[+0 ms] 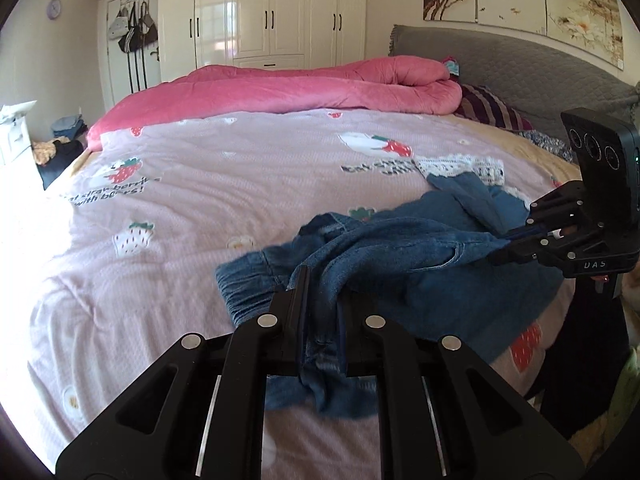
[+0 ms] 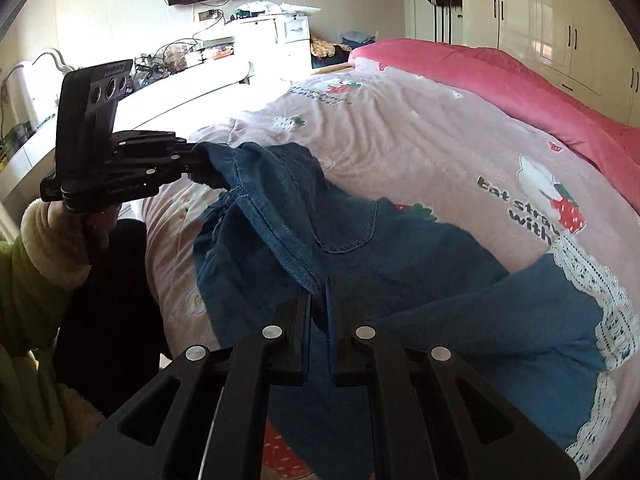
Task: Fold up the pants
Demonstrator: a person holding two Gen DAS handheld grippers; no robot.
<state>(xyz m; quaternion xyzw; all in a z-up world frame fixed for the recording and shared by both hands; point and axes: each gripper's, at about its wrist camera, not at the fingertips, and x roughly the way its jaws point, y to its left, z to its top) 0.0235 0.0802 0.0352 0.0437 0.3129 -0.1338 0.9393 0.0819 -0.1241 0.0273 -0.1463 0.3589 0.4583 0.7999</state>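
Note:
Blue denim pants [image 1: 420, 264] with white lace cuffs [image 1: 460, 166] lie rumpled on the pink strawberry bedspread [image 1: 224, 208]. My left gripper [image 1: 320, 280] is shut on the gathered waistband, and denim bunches between its pads. In the right wrist view the same left gripper [image 2: 192, 168] pinches the waistband at the left. My right gripper [image 2: 319, 292] is shut on a seamed edge of the pants [image 2: 400, 264]; from the left wrist view that right gripper [image 1: 508, 242] grips the cloth at the right. The waist hangs stretched between both grippers, slightly above the bed. A lace-trimmed leg [image 2: 600, 300] lies at the right.
A folded pink quilt [image 1: 300, 88] lies across the far side of the bed, with a grey headboard [image 1: 500, 64] and a striped pillow [image 1: 492, 108] behind. White wardrobes [image 1: 272, 12], a cluttered white desk [image 2: 192, 72] and a sleeve in green with a fleece cuff [image 2: 44, 256] are in view.

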